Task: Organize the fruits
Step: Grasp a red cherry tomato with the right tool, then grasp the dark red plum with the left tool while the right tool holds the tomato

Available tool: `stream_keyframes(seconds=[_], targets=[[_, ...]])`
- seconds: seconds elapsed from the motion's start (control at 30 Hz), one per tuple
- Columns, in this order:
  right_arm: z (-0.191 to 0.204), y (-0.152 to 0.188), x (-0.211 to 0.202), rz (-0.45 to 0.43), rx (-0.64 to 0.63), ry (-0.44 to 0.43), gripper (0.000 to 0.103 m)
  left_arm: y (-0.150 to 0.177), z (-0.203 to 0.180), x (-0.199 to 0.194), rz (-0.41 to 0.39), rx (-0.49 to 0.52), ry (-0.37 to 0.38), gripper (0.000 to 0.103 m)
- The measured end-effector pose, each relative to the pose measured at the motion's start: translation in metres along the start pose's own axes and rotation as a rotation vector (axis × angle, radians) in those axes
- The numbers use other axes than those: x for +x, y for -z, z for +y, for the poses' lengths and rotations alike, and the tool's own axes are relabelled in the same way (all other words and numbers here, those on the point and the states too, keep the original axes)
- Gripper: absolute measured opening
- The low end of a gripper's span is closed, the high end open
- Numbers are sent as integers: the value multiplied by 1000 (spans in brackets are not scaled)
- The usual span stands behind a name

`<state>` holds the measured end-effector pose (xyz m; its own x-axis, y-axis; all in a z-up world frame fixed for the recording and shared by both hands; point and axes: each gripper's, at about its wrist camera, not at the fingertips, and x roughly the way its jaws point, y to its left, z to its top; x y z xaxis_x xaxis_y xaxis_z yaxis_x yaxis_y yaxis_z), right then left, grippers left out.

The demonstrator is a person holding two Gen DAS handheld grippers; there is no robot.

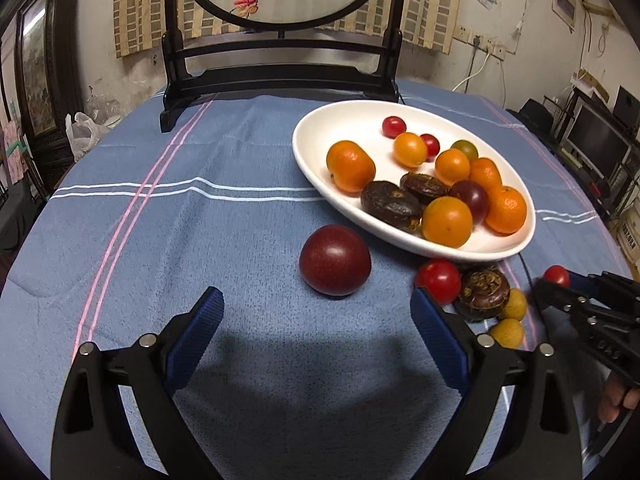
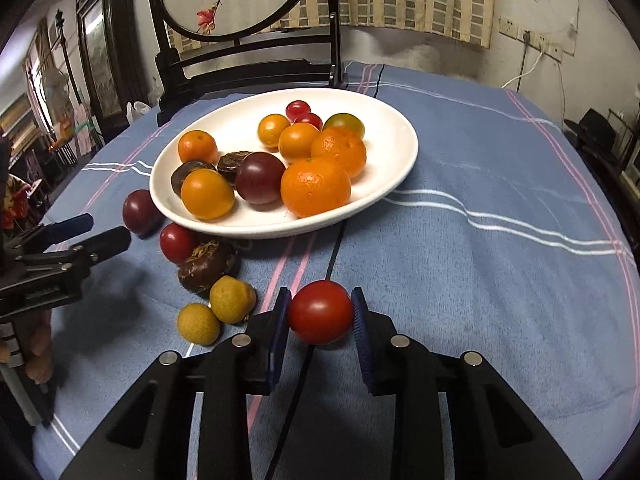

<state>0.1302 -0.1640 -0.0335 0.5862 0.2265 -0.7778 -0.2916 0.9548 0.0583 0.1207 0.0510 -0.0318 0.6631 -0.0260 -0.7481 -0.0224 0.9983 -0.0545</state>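
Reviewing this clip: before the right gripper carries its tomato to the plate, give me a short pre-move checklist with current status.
1. Red tomato sits between the right gripper pads: ok.
2. Tomato lifted off the cloth: cannot tell.
3. Bare landing space on the white plate, right side: ok.
4. Left gripper open and empty, away from the plate: ok.
5. Loose fruit still on the cloth, dark plum and two small yellow fruits: not ok, unsorted.
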Motion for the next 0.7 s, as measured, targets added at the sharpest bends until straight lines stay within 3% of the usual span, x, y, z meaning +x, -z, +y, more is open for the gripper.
stream_keyframes(seconds=[0.1,0.23,0.4,0.6,0.67,0.7], targets=[[-1,0,-2,-3,2,-11,31,2,-1,5,12,6,-18,92],[-3,-1,-9,-27,5,-33,31,2,3,14,40,-24,-27,75],[-6,-2,-11,-27,15,-56,31,-2,11,22,59,-103,-28,75],[-2,-3,-21,-52,5,-81,31,-10,-7,36,90,-27,-72,76],[0,-2,-23,-57,-2,-87,31,-15,-12,41,89,-10,-77,69],[1,-2,-24,-59,-5,-89,31,-17,-14,41,83,-2,-68,56]])
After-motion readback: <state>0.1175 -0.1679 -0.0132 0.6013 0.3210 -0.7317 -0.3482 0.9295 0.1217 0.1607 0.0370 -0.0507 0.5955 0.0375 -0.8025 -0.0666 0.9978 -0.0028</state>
